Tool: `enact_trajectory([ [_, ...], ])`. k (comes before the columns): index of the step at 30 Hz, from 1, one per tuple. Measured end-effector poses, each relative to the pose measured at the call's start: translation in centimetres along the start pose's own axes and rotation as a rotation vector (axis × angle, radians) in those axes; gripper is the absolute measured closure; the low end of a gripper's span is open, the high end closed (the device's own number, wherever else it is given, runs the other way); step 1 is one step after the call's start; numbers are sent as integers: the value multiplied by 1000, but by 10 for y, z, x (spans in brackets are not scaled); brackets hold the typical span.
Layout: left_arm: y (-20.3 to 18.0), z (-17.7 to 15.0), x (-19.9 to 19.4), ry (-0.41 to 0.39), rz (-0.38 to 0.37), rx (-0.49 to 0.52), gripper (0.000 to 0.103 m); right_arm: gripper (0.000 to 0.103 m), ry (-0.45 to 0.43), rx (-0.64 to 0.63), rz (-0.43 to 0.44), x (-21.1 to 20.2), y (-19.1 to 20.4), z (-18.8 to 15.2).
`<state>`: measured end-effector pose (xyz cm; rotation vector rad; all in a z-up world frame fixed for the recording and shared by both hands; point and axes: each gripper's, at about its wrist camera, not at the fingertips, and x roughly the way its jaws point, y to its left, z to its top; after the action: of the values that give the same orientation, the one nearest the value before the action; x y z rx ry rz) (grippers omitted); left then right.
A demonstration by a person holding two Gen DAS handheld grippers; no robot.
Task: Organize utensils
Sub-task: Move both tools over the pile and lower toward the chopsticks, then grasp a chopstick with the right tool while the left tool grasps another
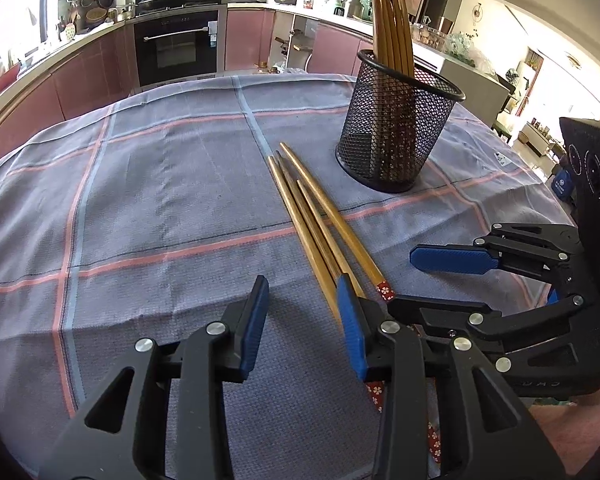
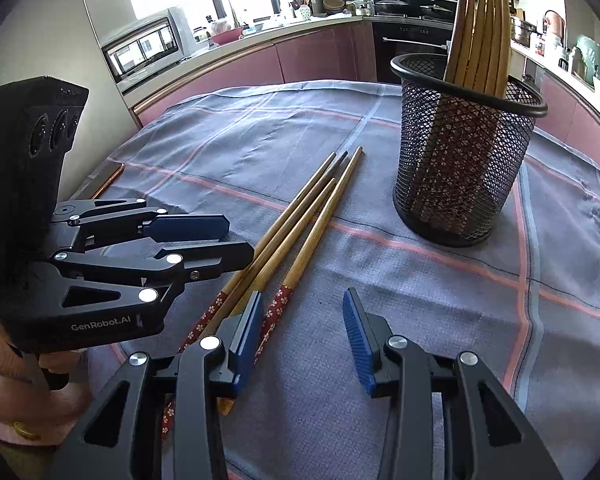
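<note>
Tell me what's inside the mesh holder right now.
The black mesh holder holds a bunch of wooden chopsticks standing upright, patterned ends down. An exact count is unclear, since they overlap.

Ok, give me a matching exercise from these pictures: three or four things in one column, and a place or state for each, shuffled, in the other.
Things:
1. loose chopsticks
2. mesh holder
3. standing chopsticks
4. left gripper

Places or states:
A. upright on the cloth, black
B. lying flat in a bunch on the cloth
C. fingers apart, nothing between them
D. leaning inside the holder

Pairs: 1-B, 2-A, 3-D, 4-C
</note>
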<state>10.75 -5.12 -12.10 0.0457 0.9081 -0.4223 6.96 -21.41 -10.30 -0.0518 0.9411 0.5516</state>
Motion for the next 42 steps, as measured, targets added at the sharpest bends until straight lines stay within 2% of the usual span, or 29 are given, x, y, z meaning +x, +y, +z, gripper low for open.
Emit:
enact_trajectory([
  [11, 1, 2, 3, 7, 31, -3, 65, 64, 2, 2, -3, 1, 1, 1],
  [22, 2, 4, 4, 13, 34, -8, 77, 65, 2, -10, -23, 11, 1, 14],
  [28, 4, 8, 8, 21, 31, -13, 87, 75, -3, 11, -29, 22, -5, 27],
  [33, 5, 10, 10, 24, 26, -17, 87, 82, -8, 37, -23, 25, -11, 31],
  [40, 6, 19, 18, 27, 28, -15, 87, 83, -15, 67, -16, 28, -16, 35],
  [42, 6, 21, 20, 26, 31, -17, 87, 87, -19, 78, -15, 27, -18, 35],
])
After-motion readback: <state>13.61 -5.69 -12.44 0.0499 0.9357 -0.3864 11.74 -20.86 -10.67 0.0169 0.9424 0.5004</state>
